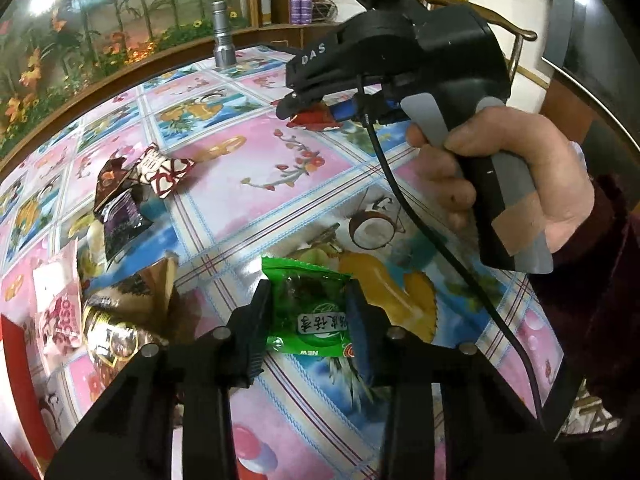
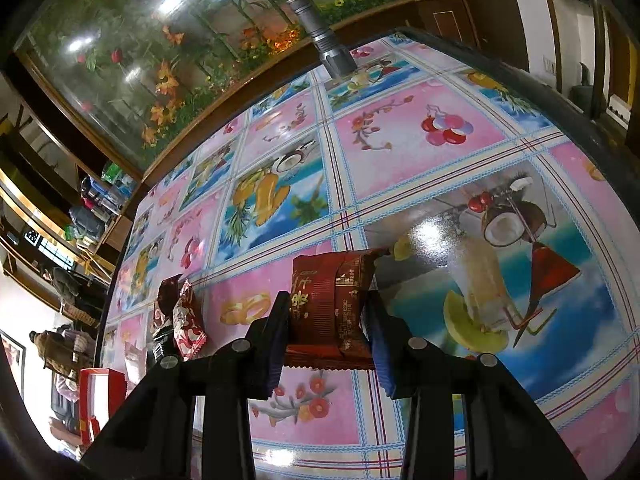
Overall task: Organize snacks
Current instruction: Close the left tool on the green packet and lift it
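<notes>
Two snack packets, one gripped in each of your hand-held grippers.
Your left hand-held gripper (image 1: pixel 308 312) is clenched on the green snack packet (image 1: pixel 306 308), down on the worktop (image 1: pixel 256 152) near its front edge. Your right hand-held gripper (image 2: pixel 326 320) clamps the dark red snack packet (image 2: pixel 334 304) over the worktop's middle. Loose snacks (image 1: pixel 132 184) sit piled toward the left edge; a grey flashlight (image 1: pixel 223 36) stands upright at the far edge.
</notes>
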{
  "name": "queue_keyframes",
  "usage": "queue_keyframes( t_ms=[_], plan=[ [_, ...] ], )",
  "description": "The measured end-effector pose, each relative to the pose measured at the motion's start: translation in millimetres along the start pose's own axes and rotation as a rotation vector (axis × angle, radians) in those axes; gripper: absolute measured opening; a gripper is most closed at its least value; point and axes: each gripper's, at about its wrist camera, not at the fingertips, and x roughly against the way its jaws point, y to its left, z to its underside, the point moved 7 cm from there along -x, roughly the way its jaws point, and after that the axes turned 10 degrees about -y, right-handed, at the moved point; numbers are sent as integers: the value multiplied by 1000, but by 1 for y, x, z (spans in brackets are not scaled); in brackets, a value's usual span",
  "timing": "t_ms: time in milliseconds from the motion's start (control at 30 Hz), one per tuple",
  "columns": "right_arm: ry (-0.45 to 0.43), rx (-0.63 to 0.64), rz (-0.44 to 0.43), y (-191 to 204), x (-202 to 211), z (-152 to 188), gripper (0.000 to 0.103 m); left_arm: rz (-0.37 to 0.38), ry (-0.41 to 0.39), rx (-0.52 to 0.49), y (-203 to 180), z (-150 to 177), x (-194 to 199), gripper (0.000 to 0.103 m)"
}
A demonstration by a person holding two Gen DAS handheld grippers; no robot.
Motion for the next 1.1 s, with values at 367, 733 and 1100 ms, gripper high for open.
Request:
queue_keyframes(
  t_ms=[367,733,1100],
  plan=[
    [-13,48,-54,14,1,1,38,-9,-42,27,1,-2,28,16],
    [-7,11,-42,5,1,0,38,7,0,32,-2,5,21,33],
    [3,2,-43,6,-1,2,38,15,57,2,-10,8,8,42]
  ],
)
